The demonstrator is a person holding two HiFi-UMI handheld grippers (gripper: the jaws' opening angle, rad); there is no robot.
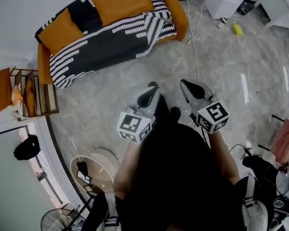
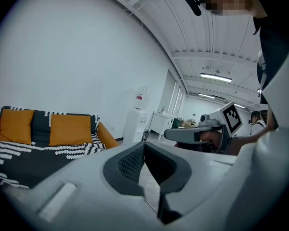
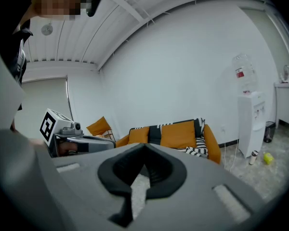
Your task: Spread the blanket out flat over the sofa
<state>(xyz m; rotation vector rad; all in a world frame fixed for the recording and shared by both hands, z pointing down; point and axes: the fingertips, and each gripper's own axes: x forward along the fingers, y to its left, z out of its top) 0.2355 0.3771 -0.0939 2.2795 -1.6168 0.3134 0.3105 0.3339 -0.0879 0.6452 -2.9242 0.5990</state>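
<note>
The black-and-white patterned blanket (image 1: 106, 42) lies over the seat and backrest of the orange sofa (image 1: 176, 11), with two orange cushions showing at the back. I stand on the floor some way in front of it. My left gripper (image 1: 151, 88) and right gripper (image 1: 185, 84) are side by side close to my body, both pointing toward the sofa, both shut with nothing between the jaws. The left gripper view shows the sofa (image 2: 70, 129) and blanket (image 2: 19, 158) at far left, past the shut left gripper (image 2: 144, 146). In the right gripper view the sofa (image 3: 176, 134) stands beyond the shut right gripper (image 3: 145, 148).
A wooden rack (image 1: 33, 93) stands left of the sofa. A white water dispenser (image 1: 226, 1), a yellow object (image 1: 237, 29) and a cable (image 1: 196, 47) lie to the right. A round stand (image 1: 94, 170), a fan (image 1: 55, 220) and a black bag (image 1: 26, 148) are near my left.
</note>
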